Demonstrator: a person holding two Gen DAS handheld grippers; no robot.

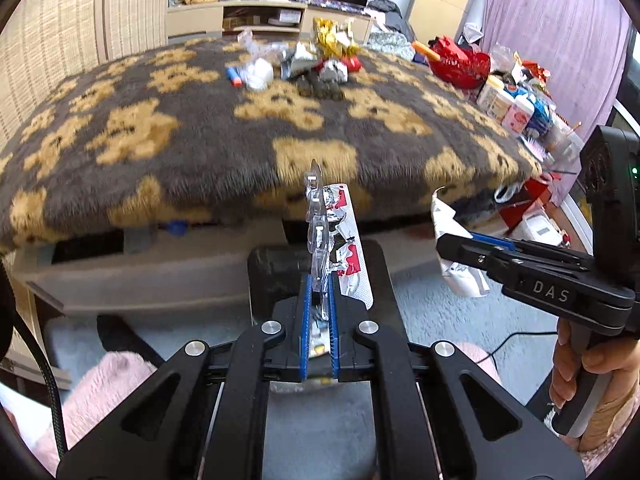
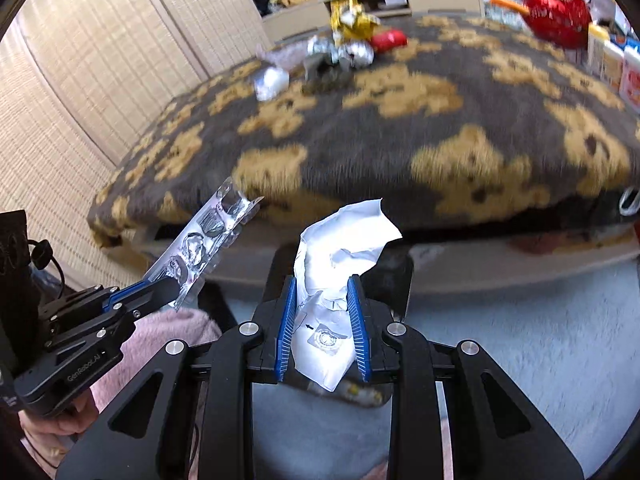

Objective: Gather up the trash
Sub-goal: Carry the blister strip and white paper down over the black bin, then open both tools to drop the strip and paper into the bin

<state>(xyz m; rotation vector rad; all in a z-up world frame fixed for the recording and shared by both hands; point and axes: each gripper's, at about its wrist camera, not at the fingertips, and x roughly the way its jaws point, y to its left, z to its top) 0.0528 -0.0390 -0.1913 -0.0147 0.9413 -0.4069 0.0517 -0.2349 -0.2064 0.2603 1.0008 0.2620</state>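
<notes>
My left gripper (image 1: 320,280) is shut on an empty blister pack (image 1: 332,232) with red-and-white foil backing, held upright above a black bin (image 1: 276,264) on the floor. It also shows in the right wrist view (image 2: 204,240). My right gripper (image 2: 322,284) is shut on a crumpled white wrapper (image 2: 340,240), also above the bin (image 2: 400,264). In the left wrist view the right gripper (image 1: 444,240) holds the wrapper (image 1: 460,276) at the right. More trash lies at the bed's far side: gold and silver foil wrappers (image 1: 328,52), clear plastic (image 1: 256,72).
A grey blanket with tan bear shapes (image 1: 240,140) covers the bed. A red basket (image 1: 460,64) and bottles (image 1: 516,108) crowd the right edge. A pale carpet (image 2: 520,320) covers the floor. A woven screen (image 2: 80,80) stands at the left.
</notes>
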